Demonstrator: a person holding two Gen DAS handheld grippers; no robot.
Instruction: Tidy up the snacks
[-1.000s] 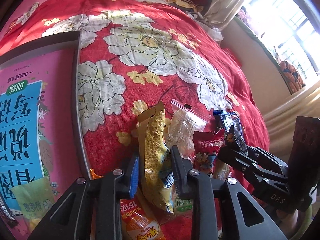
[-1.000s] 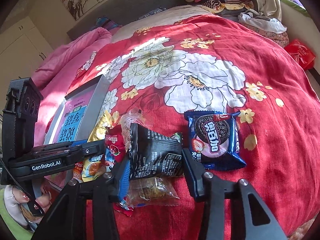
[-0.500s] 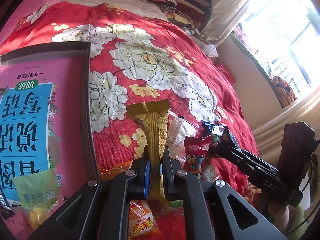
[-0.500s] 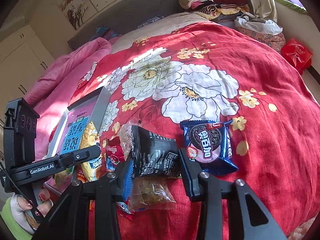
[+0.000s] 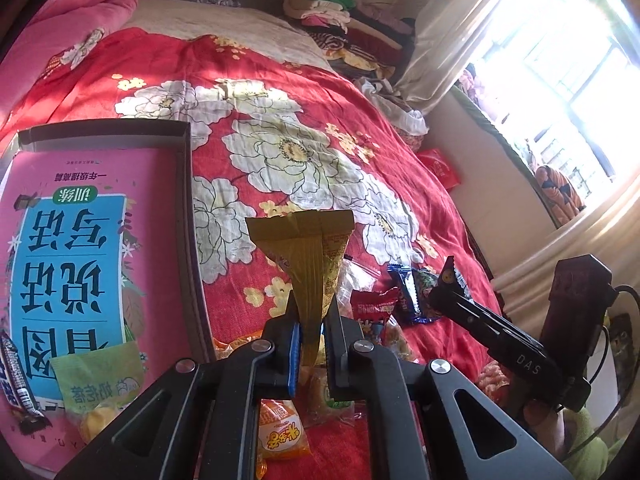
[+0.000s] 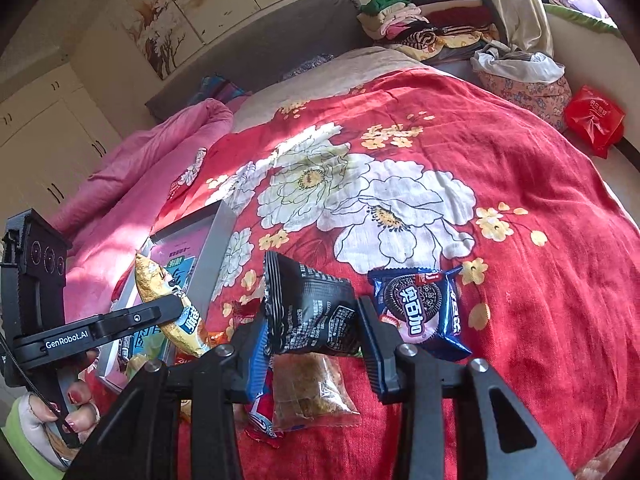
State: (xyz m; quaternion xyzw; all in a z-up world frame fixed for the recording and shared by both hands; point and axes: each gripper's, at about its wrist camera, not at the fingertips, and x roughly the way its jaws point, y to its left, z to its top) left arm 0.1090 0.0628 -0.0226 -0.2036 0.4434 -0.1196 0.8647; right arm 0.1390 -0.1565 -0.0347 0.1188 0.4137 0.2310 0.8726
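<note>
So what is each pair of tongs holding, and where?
Left tongs: yellow snack packet, pinched at its lower end. Right tongs: black snack packet, gripped across its sides.

A shallow box (image 5: pixel 188 184) lies on the bedspread (image 5: pixel 280 92) at the left of the left wrist frame, with a booklet (image 5: pixel 72 248) inside it and two small packets (image 5: pixel 96 380) on the booklet near the lower left corner. Right of the box, at lower centre, loose snacks (image 5: pixel 372 312) lie heaped on the bedspread. In the right wrist frame the box (image 6: pixel 212 248) sits at centre left, a cookie packet (image 6: pixel 420 308) lies right of centre, and a clear bag (image 6: pixel 312 392) lies below centre. Folded clothes (image 6: pixel 420 20) are piled behind the bed at the upper right, and a pink quilt (image 6: pixel 160 152) lies along the left
</note>
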